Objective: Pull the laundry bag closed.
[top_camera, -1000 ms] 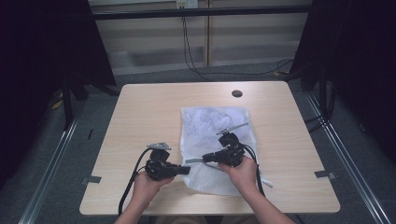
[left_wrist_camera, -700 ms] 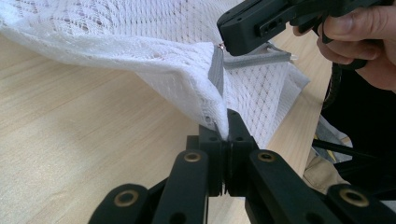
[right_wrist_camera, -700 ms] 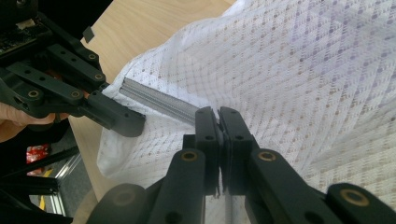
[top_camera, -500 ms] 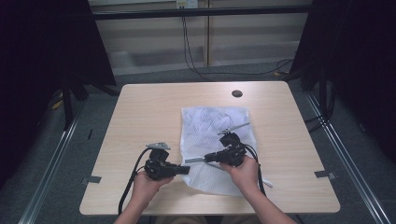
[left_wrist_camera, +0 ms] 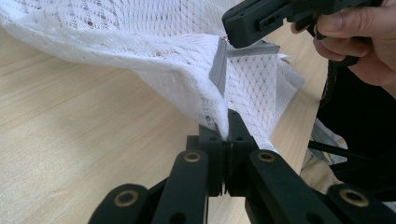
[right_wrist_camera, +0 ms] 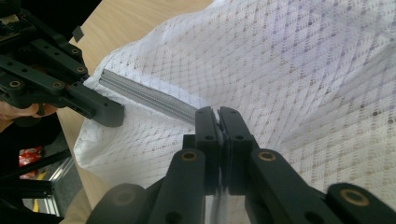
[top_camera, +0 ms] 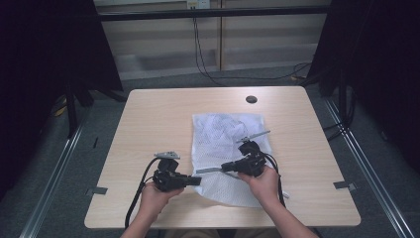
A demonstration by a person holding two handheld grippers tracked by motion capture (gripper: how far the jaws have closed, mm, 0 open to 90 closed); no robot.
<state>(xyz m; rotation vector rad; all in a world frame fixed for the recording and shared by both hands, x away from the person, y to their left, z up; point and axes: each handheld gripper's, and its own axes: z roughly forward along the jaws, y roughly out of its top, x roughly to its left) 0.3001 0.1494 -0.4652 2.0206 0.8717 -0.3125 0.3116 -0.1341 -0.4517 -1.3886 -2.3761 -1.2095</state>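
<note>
- White mesh bag (top_camera: 225,148) lies on the table (top_camera: 148,119), right of centre, running from mid-table to near the front edge. Something pale is bunched inside its far half.
- Grey zipper strip (top_camera: 210,170) runs along the bag's near-left part, between the two claws.
- Left claw (top_camera: 197,180): clenched on the bag's left edge, near the front edge of the table. In the left gripper view the jaws stand pressed together with a fold of mesh (left_wrist_camera: 205,100) pinched between the tips, and the cloth lifts off the wood there.
- Right claw (top_camera: 224,166): clenched on the bag at the zipper strip's right end. In the right gripper view the jaws meet on the mesh (right_wrist_camera: 299,70), right where the grey strip (right_wrist_camera: 149,97) ends.
- Both claws point toward each other, close together, with the strip spanning the gap.
- Left hand (top_camera: 153,196) and right hand (top_camera: 262,183) come in from the front edge; a black cable (top_camera: 136,198) trails from the left claw back to that edge.
- Small dark round hole (top_camera: 251,99) in the table near the far edge, well apart from the bag.
</note>
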